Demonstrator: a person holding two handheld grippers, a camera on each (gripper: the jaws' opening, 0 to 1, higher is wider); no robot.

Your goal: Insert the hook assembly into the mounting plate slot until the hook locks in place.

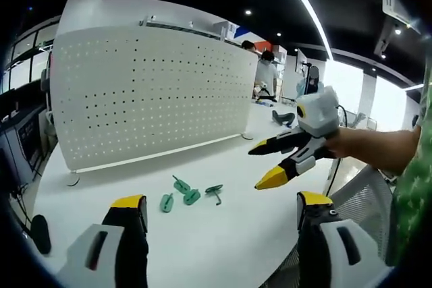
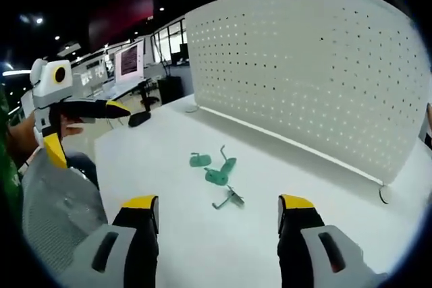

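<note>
in the left gripper view, going left to right: the left claw (image 1: 223, 208) rises from the bottom edge with its two yellow-tipped jaws spread wide, released and holding nothing. beyond it, on the white counter (image 1: 121, 180), lie the green parts: three flat green mounting plates (image 1: 179, 195) close together, and just to their right one green hook assembly (image 1: 214, 192) with a thin metal hook. behind them stands one white perforated panel (image 1: 148, 92), upright on the counter. further right the right claw (image 1: 280, 160) comes in, held by a hand (image 1: 341, 143), above the counter and well apart from the green parts; its two jaws are parted and empty.

in the right gripper view, left to right: the left claw (image 2: 84, 129) shows at the far left, its jaws spread and empty. on the counter (image 2: 162, 187) in the middle lie the green plates (image 2: 214, 168), with the hook assembly (image 2: 231, 198) nearest the camera. the right claw (image 2: 219, 210) stands wide and empty at the bottom, short of the parts. the perforated panel (image 2: 310, 65) stands at the upper right.
</note>
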